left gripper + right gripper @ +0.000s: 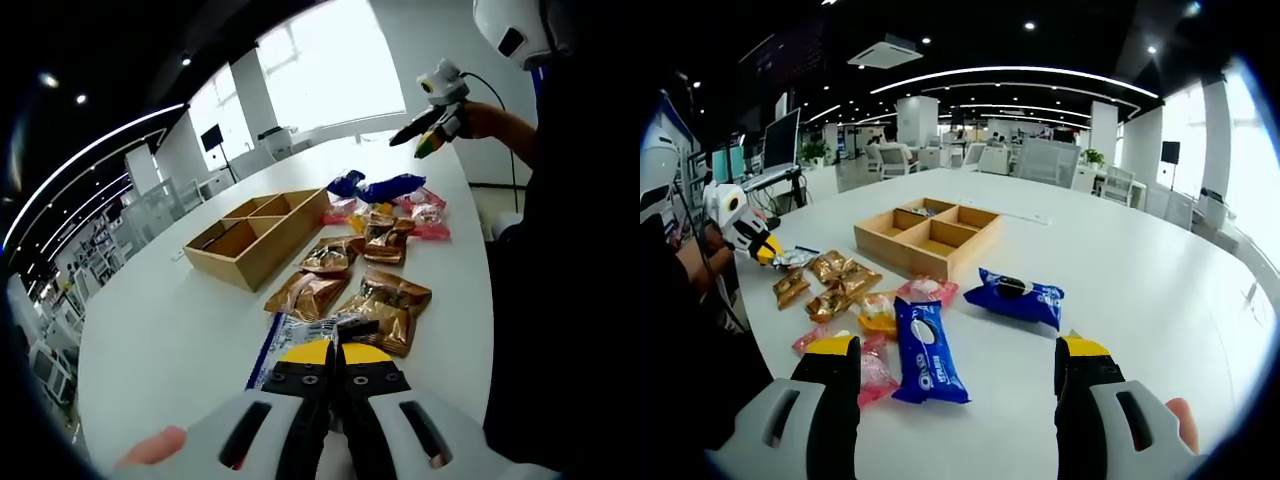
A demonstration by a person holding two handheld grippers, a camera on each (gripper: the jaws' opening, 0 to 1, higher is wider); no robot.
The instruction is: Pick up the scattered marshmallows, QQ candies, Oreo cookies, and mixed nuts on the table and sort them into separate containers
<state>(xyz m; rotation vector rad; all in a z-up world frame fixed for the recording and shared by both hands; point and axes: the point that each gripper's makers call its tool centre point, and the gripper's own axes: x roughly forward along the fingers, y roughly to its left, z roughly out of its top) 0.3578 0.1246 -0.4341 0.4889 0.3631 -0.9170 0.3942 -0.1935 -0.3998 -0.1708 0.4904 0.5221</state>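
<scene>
My left gripper (337,348) is at the table's near edge, its jaws shut on the edge of a silver packet (285,335) with a blue border. Just beyond it lie several brown nut packets (385,300). My right gripper (958,347) hangs open above the table with nothing between its jaws. Below it lies a blue Oreo packet (925,350), with a second one (1015,295) further on. Pink candy packets (875,365) and a yellow packet (878,310) lie beside them. The left gripper (765,250) also shows at the left with the silver packet (795,258).
A wooden box (260,235) divided into several empty compartments (930,235) stands behind the packets on the white table (1140,280). A person's dark sleeve runs along the table edge. The right gripper (415,140) is raised at the far end. Office desks stand beyond.
</scene>
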